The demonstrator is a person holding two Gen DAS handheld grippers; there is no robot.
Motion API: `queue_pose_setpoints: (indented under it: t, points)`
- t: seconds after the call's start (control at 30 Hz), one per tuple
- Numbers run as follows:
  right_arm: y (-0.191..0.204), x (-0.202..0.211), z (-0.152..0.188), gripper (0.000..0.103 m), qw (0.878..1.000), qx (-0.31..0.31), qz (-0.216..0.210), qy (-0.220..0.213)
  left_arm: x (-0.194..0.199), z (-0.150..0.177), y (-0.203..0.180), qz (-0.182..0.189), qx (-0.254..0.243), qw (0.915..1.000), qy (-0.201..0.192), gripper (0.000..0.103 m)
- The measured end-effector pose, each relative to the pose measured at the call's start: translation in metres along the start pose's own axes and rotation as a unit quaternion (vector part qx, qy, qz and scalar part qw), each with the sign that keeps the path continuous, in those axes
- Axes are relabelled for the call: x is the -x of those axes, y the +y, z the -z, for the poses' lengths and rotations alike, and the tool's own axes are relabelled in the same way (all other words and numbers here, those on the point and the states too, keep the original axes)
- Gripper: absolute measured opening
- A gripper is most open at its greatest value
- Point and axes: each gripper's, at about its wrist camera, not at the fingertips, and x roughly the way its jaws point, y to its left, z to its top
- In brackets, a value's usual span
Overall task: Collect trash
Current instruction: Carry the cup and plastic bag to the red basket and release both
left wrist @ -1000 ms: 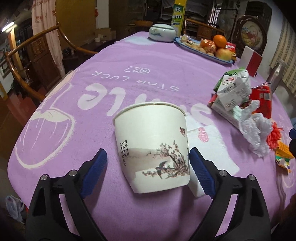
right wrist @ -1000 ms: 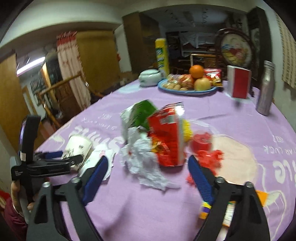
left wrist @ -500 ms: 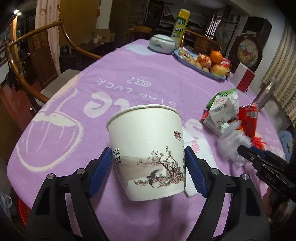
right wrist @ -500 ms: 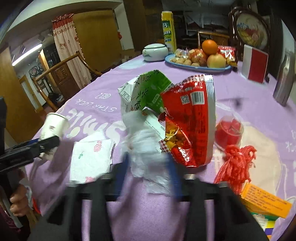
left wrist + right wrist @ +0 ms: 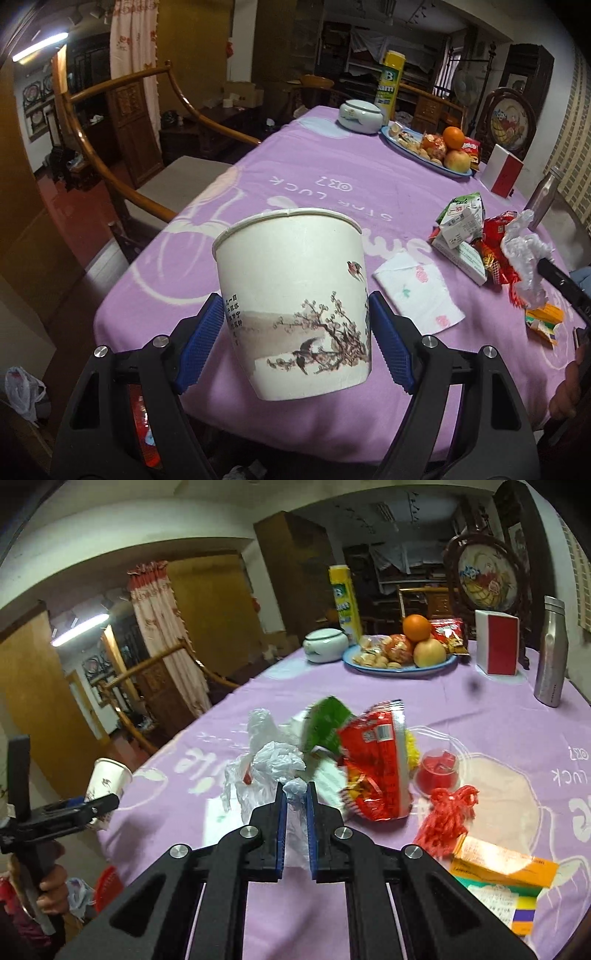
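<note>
Left gripper (image 5: 295, 343) clamped; right gripper (image 5: 295, 827) pinched nearly closed.

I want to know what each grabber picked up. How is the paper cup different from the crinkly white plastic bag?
The paper cup is stiff and round, with painted birds and blossoms; the white plastic bag is limp, crumpled and plain. The left gripper holds the cup with its jaws spread wide; the right gripper pinches the bag with its jaws almost together. The cup keeps its shape; the bag droops. Both are white and lifted off the purple tablecloth.
</note>
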Motion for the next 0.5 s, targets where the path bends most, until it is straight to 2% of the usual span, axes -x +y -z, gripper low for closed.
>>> queue_pose_setpoints:
  t: [0.27, 0.5]
  points:
    - [0.054, 0.008, 0.005, 0.010, 0.999, 0.033, -0.042, 0.010, 0.030, 0.036, 0.065, -0.036, 0.026, 0.9990, -0.009, 0.077]
    - [0.144, -0.021, 0.015, 0.010, 0.989, 0.085, -0.100, 0.066, 0.027, 0.074, 0.162, -0.073, 0.080, 0.9939, 0.019, 0.077]
